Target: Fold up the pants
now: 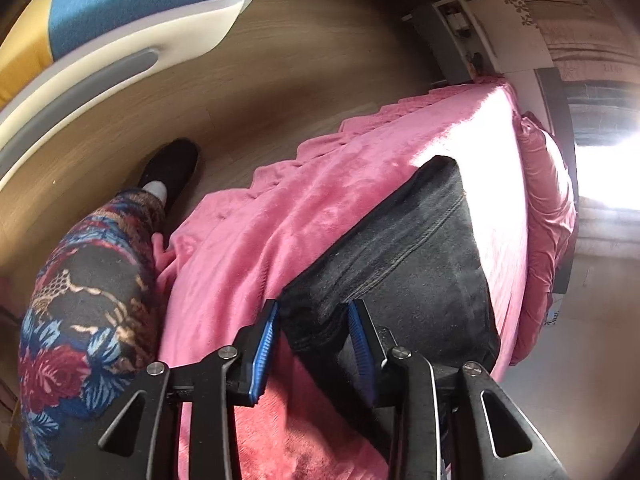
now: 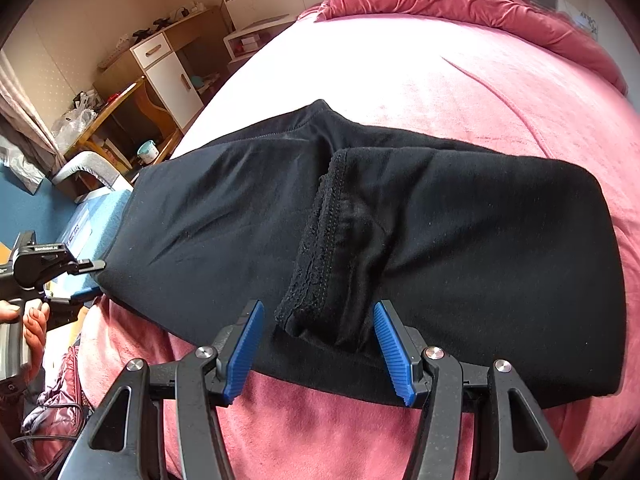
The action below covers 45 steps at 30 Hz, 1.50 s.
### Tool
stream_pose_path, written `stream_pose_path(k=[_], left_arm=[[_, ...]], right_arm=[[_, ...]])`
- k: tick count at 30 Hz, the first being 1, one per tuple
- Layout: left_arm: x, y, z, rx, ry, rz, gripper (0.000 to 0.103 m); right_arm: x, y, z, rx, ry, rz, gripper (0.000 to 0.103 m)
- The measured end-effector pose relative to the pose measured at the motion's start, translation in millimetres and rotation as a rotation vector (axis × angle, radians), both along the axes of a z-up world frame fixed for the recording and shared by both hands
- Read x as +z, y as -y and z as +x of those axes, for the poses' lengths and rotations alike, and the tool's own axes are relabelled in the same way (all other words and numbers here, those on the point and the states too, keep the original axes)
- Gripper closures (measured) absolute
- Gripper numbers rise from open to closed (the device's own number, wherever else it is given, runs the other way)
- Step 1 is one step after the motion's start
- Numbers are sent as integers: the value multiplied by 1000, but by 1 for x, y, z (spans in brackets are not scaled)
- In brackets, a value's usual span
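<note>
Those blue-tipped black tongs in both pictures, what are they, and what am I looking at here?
They are hand-held grippers, one in each of a person's hands, each with a camera looking along its two fingers. One picture comes from the left gripper, the other from the right gripper. Black pants, already partly folded, lie on a bed with a pink blanket. The left gripper's blue pads straddle a corner of the pants; whether they actually pinch it is unclear. The right gripper is open, with a folded cuff lying between its pads, untouched. The left-hand view also shows the person's patterned trouser leg beside the bed.
</note>
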<state>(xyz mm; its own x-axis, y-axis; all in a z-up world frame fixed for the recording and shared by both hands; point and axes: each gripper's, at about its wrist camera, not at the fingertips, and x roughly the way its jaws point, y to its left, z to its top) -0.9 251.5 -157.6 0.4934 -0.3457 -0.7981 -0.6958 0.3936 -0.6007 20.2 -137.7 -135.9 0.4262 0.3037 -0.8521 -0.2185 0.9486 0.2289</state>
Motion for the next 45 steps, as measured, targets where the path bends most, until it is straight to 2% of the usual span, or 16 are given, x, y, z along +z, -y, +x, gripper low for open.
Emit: stream_pose_path(k=[1, 6, 11, 16, 18, 21, 27, 28, 29, 30, 31, 34, 37, 38, 41, 45], left_arm=[[3, 2, 2, -13, 17, 18, 85], [51, 23, 8, -134, 206, 151, 89], [123, 85, 22, -434, 513, 270, 89], [150, 149, 29, -689, 643, 320, 89], [151, 168, 30, -761, 659, 333, 89], [153, 186, 29, -839, 676, 358, 89], [156, 206, 25, -961, 706, 404, 89], [156, 207, 25, -976, 707, 411, 89], [156, 209, 25, -984, 709, 421, 89], [156, 209, 24, -985, 708, 429, 89], [156, 209, 24, -993, 705, 430, 89], [159, 195, 20, -1000, 736, 336, 80], [162, 159, 16, -936, 810, 104, 77], [163, 147, 15, -904, 822, 61, 77], [157, 112, 22, -775, 816, -23, 76], [137, 95, 51, -674, 713, 19, 76]], right_arm=[[1, 1, 0, -1, 1, -1, 45], [10, 12, 6, -13, -14, 74, 45], [33, 17, 37, 37, -72, 355, 45], [61, -11, 74, 177, -133, 598, 42], [70, -31, 88, 243, -143, 602, 38], [76, -63, 106, 335, -166, 527, 37], [73, -124, 120, 538, -221, 289, 37], [71, -131, 120, 556, -223, 236, 43], [68, -136, 119, 549, -214, 180, 67], [66, -139, 119, 552, -205, 140, 81], [65, -137, 118, 549, -196, 130, 89], [65, -119, 115, 516, -167, 146, 90], [72, -90, 114, 442, -158, 217, 90], [78, -82, 115, 425, -152, 240, 90], [91, -51, 110, 364, -126, 303, 90], [111, -12, 99, 305, -75, 375, 90]])
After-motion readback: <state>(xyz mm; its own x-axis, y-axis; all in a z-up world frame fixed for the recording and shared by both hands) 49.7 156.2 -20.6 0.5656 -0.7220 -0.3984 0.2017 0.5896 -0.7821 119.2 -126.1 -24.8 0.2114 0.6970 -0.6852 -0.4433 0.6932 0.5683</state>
